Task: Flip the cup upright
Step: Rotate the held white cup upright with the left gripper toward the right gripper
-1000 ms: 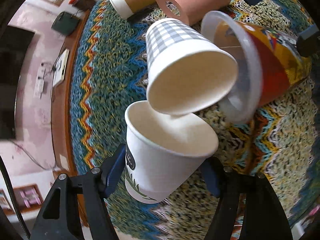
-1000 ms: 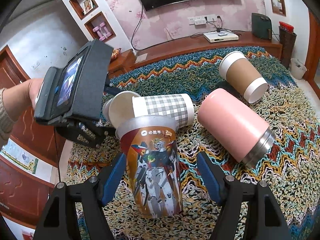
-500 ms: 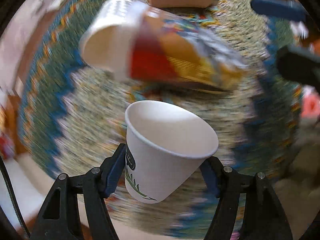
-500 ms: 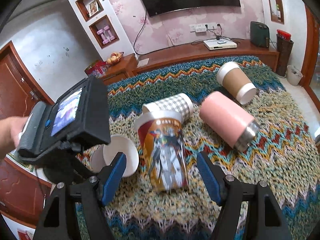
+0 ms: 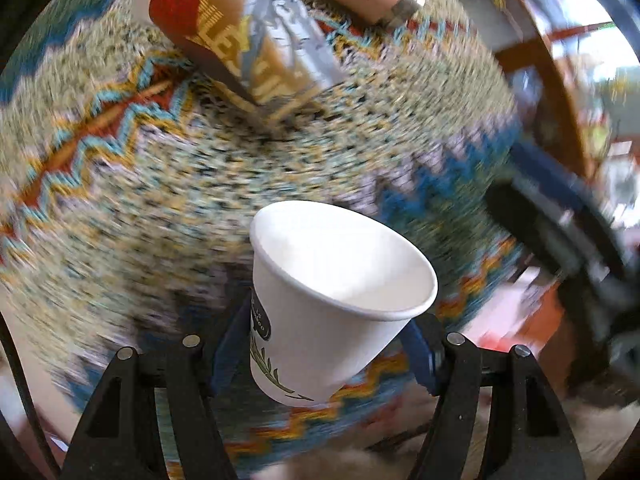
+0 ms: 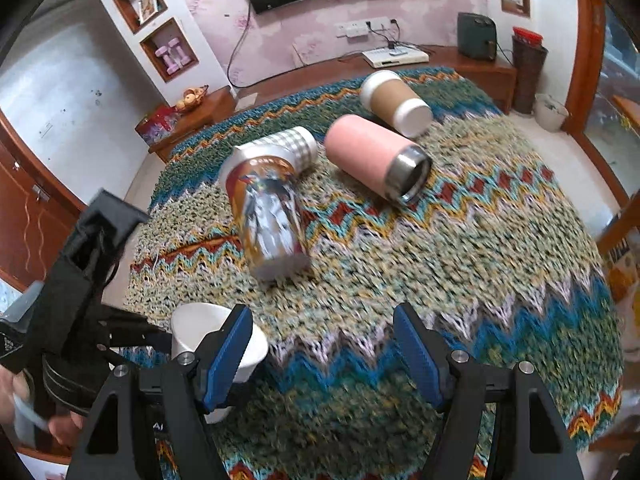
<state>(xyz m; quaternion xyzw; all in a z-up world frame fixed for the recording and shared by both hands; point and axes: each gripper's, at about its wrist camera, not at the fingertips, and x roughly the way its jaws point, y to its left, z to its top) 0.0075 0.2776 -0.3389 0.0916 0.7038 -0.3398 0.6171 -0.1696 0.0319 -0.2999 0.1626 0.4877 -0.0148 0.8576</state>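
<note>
My left gripper (image 5: 326,344) is shut on a white paper cup (image 5: 332,296) with a leaf print, its mouth up and tilted, above the knitted zigzag cloth (image 5: 160,184). The same cup shows in the right wrist view (image 6: 200,330) at the lower left, held by the left gripper's black body (image 6: 80,280). My right gripper (image 6: 324,360) is open and empty, pulled back over the cloth's front part. A printed plastic cup (image 6: 270,216) lies on its side ahead of it, also in the left wrist view (image 5: 236,28).
A checked paper cup (image 6: 292,144), a pink steel tumbler (image 6: 372,158) and a brown sleeved cup (image 6: 394,102) lie on their sides further back on the cloth (image 6: 440,260). A wooden TV bench (image 6: 460,60) runs behind the table.
My left gripper has swung the white cup away from the other cups toward the front left of the table. My right gripper has drawn back and up, leaving the printed cup lying on the cloth.
</note>
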